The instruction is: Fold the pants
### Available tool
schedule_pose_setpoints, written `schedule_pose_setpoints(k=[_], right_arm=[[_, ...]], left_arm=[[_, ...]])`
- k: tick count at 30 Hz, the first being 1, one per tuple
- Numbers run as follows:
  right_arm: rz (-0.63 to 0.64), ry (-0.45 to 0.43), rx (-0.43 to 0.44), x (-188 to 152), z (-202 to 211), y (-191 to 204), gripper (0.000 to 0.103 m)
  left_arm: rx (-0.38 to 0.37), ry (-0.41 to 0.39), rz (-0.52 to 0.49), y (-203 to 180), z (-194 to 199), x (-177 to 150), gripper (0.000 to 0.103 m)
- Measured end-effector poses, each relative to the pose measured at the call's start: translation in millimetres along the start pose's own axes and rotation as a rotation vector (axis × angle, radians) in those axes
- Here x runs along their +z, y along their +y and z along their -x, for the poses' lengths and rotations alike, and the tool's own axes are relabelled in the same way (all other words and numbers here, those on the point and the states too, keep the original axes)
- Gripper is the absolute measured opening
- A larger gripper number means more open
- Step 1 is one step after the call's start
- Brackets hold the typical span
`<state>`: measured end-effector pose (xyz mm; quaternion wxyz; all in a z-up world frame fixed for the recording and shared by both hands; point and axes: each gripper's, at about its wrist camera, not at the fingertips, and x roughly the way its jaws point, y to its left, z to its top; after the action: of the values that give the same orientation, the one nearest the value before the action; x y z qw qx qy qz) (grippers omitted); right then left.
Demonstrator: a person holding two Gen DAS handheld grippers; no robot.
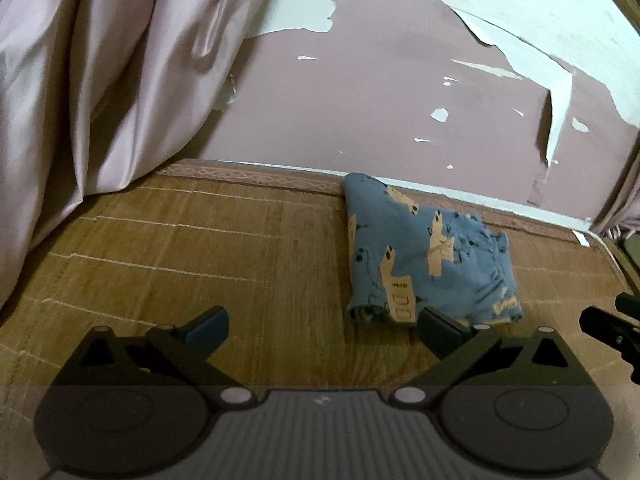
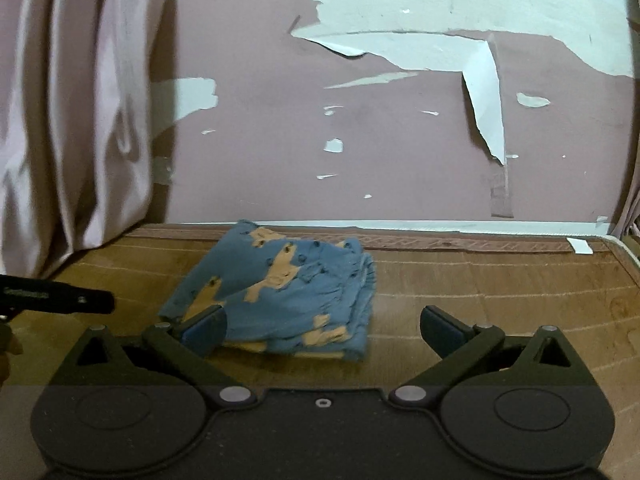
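Both sets of jaws stand spread wide with nothing between the pads. The left gripper hangs over bare woven mat, and the right gripper hangs just short of the cloth, neither one touching it.

The pants lie on the mat as a compact blue bundle with tan animal prints, already doubled over into several layers, close to the far edge of the bed where the mat meets the peeling pink wall. A pale curtain hangs down at about ten o'clock in both views, well apart from the bundle.

From the left gripper the bundle sits at about one o'clock, with its near hem just beyond the right-hand finger. From the right gripper it sits at about eleven o'clock, the left-hand finger overlapping its near corner in the picture. So the bundle lies between the two hands, and the right one looks the nearer. Its long axis runs away from the hands toward the wall, slightly slanted, with the stacked layer edges showing on its right side in the right wrist view.

Judging by the tidy stack, the folding looks finished or nearly so; any further fold would call for both hands to close inward on the near hem.
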<state>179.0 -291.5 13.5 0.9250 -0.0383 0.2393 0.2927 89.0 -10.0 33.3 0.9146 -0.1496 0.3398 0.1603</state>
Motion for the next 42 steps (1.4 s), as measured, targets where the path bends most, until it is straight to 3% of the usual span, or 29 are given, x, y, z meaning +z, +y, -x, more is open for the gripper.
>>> schedule_pose_setpoints(k=[5, 19, 42], right_arm=[[0.004, 0.017, 0.025, -16.3, 10.8, 10.0, 0.102], [-0.030, 0.103, -0.007, -52.6, 19.8, 11.5, 0.102], [-0.034, 0.136, 0.009, -60.7, 16.3, 10.0, 0.102]], left_arm=[[0.008, -0.019, -0.048, -1.8, 10.4, -17.9, 0.103], [0.041, 0.024, -0.124, -6.2, 13.8, -57.5, 0.103], [0.040, 0.033, -0.156, -7.7, 13.3, -64.7, 0.103]])
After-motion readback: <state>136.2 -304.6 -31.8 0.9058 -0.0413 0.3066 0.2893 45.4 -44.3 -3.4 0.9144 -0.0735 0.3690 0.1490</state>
